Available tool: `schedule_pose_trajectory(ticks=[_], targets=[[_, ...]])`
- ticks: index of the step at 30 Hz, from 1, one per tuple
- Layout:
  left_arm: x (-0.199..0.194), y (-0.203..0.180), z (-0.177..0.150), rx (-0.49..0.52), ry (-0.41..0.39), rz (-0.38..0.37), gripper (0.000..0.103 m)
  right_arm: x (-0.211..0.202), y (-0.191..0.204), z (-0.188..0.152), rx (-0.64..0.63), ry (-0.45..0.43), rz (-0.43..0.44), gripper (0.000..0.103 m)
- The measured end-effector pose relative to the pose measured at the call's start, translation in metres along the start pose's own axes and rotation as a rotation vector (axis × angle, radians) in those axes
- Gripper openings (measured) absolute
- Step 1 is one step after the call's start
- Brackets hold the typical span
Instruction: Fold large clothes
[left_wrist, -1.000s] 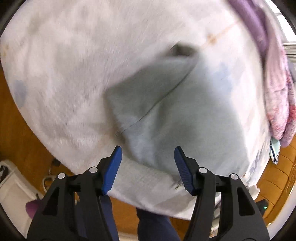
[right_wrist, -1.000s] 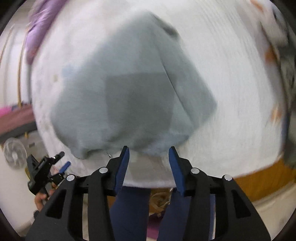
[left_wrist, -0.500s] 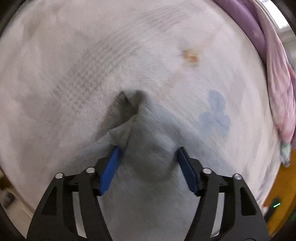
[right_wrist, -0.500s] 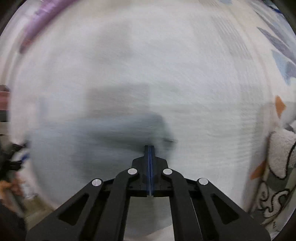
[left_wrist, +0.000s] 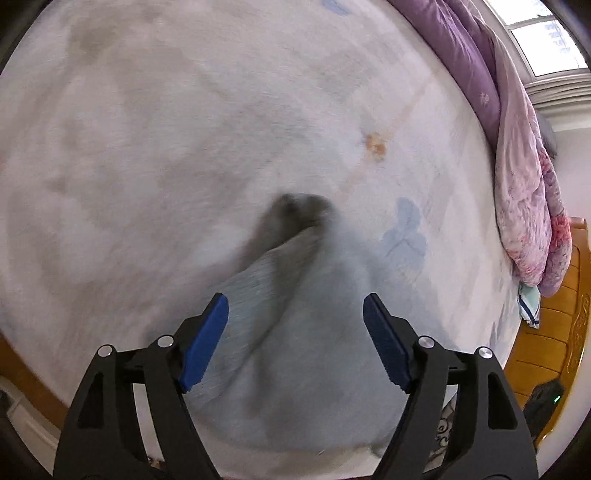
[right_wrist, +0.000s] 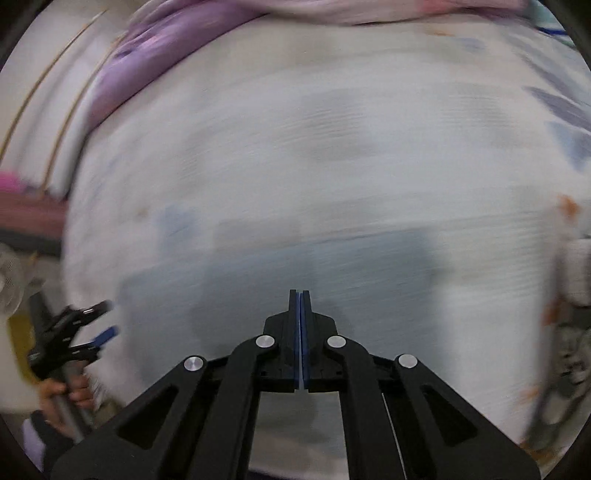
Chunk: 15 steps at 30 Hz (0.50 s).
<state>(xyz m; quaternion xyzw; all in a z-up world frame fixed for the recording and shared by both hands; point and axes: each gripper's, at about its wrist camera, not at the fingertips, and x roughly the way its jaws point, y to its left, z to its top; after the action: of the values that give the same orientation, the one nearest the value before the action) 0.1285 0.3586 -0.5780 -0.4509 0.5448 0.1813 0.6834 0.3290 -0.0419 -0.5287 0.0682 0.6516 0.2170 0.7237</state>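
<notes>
A pale grey-blue garment (left_wrist: 306, 354) lies on a white bed sheet (left_wrist: 166, 129), one end bunched into a darker peak ahead. My left gripper (left_wrist: 295, 325) is open, its blue pads on either side of the cloth, holding nothing. In the right wrist view the garment (right_wrist: 258, 280) is a blurred grey-blue patch on the sheet (right_wrist: 332, 166). My right gripper (right_wrist: 299, 299) is shut over the garment; the frame is blurred and I cannot tell whether cloth is pinched. The left gripper (right_wrist: 99, 325) shows at that view's left edge, held by a hand.
A purple and pink quilt (left_wrist: 517, 155) is heaped along the bed's right side; it also shows in the right wrist view (right_wrist: 155, 55). An orange wooden bed frame (left_wrist: 554, 332) lies at right. A patterned fabric (right_wrist: 569, 350) lies at the bed's right edge.
My right gripper went from open to shut and both views swept forward over the bed. The garment's bunched end lifted into a peak. My left gripper stayed open.
</notes>
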Motion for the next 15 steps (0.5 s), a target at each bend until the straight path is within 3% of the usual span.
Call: schedule_pose_trajectory(ticks=[2, 5, 7, 11, 15], targets=[[-0.007, 0.015, -0.005, 0.014, 0.016, 0.016, 0.077, 0.027, 0.038, 0.001, -0.019, 0.040, -0.003, 0.001], [-0.012, 0.041, -0.018, 0.019, 0.043, 0.049, 0.077, 0.058, 0.062, 0.000, -0.011, 0.086, -0.091, 0.001], [-0.008, 0.057, -0.025, 0.005, 0.076, 0.031, 0.077, 0.071, 0.057, 0.004, 0.022, 0.098, -0.093, 0.001], [0.006, 0.072, -0.043, -0.014, 0.121, 0.022, 0.077, 0.117, 0.033, 0.005, 0.032, 0.145, -0.183, 0.000], [0.016, 0.089, -0.065, -0.075, 0.167, -0.042, 0.077, 0.122, 0.036, 0.011, 0.051, 0.129, -0.211, 0.000]])
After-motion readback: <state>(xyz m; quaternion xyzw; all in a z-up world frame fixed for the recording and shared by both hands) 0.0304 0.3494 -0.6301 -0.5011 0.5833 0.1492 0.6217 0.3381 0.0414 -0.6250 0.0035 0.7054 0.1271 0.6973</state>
